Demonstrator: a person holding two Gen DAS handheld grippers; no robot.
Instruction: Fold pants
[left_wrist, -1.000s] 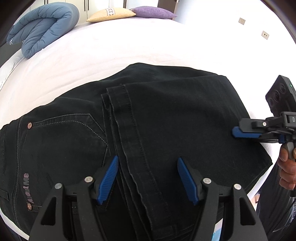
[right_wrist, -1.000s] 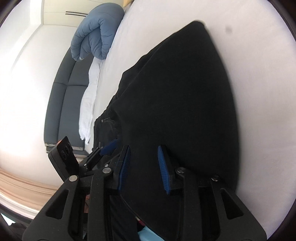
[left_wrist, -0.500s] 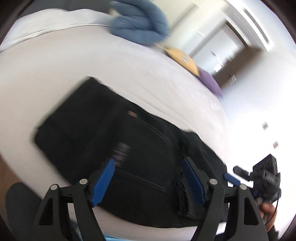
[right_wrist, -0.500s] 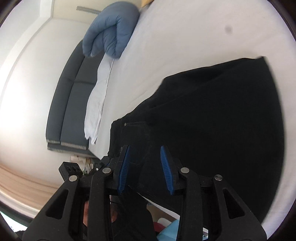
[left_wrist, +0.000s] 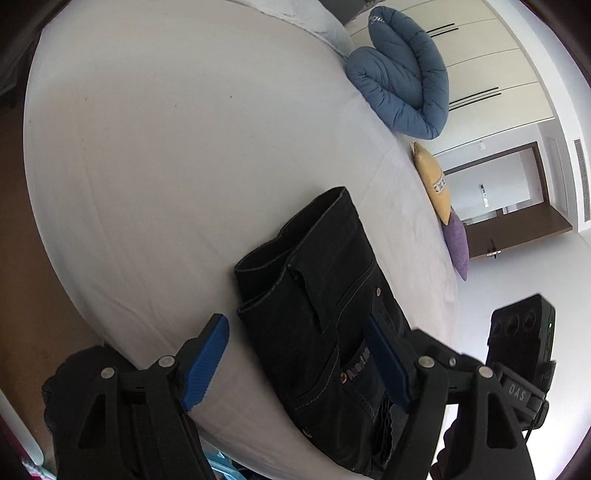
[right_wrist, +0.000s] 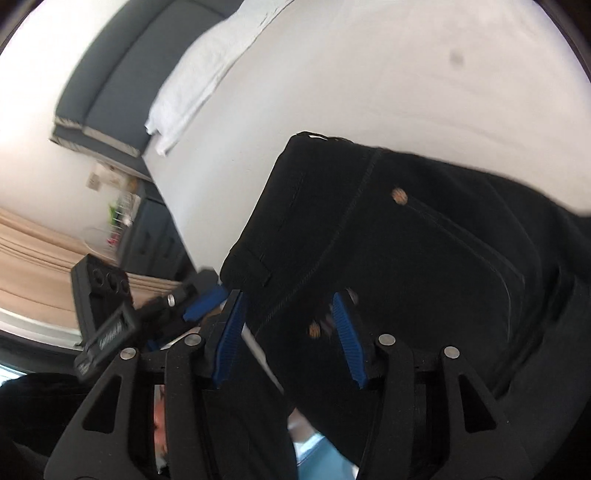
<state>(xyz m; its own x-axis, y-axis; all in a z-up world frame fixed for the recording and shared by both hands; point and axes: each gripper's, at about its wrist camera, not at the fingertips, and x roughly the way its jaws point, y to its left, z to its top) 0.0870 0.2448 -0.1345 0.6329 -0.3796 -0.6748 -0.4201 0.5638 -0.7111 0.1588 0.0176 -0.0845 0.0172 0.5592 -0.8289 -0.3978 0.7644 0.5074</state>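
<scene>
Black denim pants (left_wrist: 325, 317) lie folded into a thick bundle near the edge of the white bed (left_wrist: 166, 166), waistband and back pocket on top. The left gripper (left_wrist: 295, 363) hangs over them, jaws spread wide, holding nothing. The right gripper (right_wrist: 288, 339) likewise stands open above the waistband end, empty. A blue duvet (left_wrist: 402, 74), a yellow pillow (left_wrist: 436, 184) and a purple pillow (left_wrist: 458, 243) sit at the bed's far side.

We see a bed (left_wrist: 155, 155) under a white sheet. Folded black jeans (left_wrist: 325, 317) lie at its near edge. Along the far edge rest a rolled blue duvet (left_wrist: 402, 77), a yellow cushion (left_wrist: 437, 188) and a purple cushion (left_wrist: 458, 245).
</scene>
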